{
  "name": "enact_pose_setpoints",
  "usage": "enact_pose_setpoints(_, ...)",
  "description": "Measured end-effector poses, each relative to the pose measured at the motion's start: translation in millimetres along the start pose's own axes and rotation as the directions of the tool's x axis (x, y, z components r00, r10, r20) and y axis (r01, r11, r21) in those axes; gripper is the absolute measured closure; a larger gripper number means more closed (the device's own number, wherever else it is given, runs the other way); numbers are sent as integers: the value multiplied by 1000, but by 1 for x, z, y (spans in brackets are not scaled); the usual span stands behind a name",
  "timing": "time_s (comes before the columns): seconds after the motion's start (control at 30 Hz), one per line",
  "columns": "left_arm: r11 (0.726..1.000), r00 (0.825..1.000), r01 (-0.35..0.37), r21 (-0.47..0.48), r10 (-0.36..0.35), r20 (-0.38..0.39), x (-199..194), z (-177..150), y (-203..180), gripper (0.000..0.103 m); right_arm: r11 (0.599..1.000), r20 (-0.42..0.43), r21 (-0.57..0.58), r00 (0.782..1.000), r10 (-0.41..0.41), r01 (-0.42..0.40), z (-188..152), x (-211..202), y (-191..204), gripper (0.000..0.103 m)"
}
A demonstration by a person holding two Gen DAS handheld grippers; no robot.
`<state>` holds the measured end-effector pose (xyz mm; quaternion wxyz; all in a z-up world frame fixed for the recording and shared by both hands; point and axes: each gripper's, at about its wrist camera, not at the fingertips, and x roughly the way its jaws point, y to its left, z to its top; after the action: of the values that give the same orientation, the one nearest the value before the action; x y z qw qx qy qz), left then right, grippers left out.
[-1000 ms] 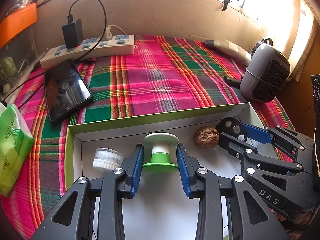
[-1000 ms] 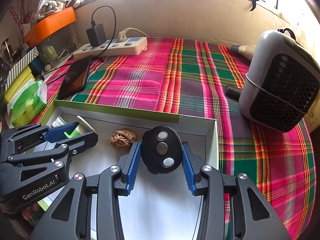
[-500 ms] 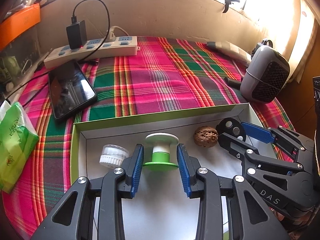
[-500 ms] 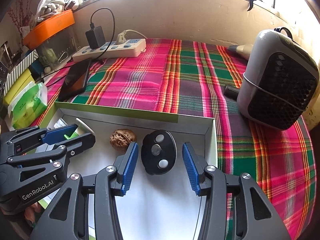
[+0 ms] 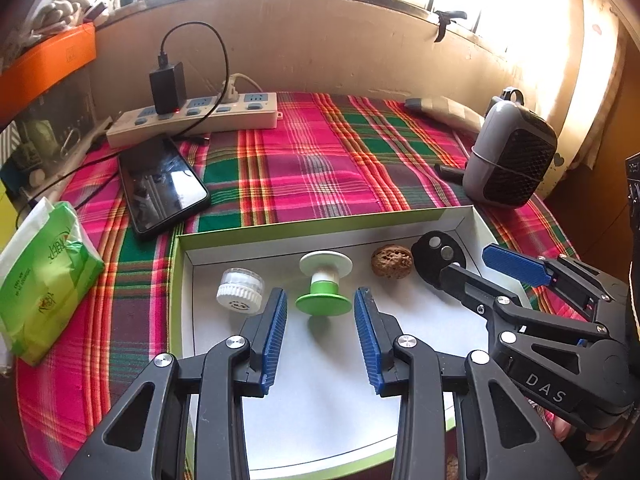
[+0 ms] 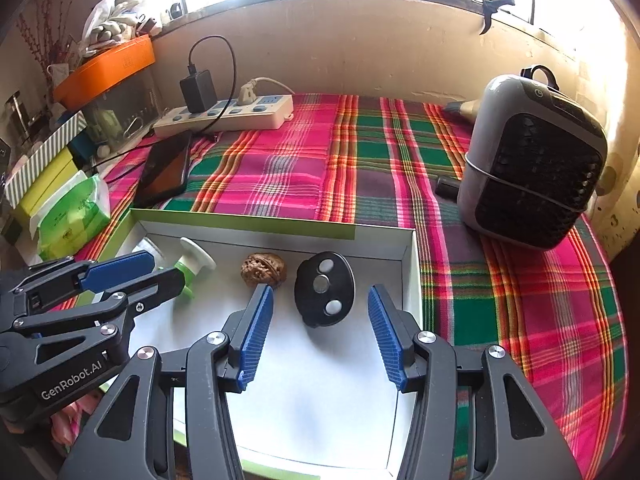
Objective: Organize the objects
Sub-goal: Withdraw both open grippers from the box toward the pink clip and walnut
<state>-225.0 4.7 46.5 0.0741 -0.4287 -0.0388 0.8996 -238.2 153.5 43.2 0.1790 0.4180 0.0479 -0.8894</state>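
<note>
Plaid tablecloth (image 5: 320, 168) spread flat, carrying white power strip (image 5: 192, 122) at back, black phone (image 5: 160, 184) beside it, green tissue pack (image 5: 44, 276), grey fan (image 6: 532, 160), shallow box (image 6: 248, 222) up front.

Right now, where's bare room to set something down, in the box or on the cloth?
Box: the near white floor is bare; the far wall is crowded by the white cap, green spool, walnut and black remote. Plaid cloth: the middle is free between phone, power strip and grey heater.
</note>
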Motion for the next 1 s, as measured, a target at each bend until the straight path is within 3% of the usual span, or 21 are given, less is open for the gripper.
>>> enact_pose_setpoints(0.53, 1000, 997, -1, -1, 1, 81, -61, -40, -5, 70, 1000, 74, -1, 997, 16, -16, -33, -56, 23, 52)
enact_pose_setpoints(1.0, 1000, 992, 15, 17, -17, 123, -92, -88, -5, 70, 1000, 120, -5, 993, 8, -7, -78, -90, 34, 52)
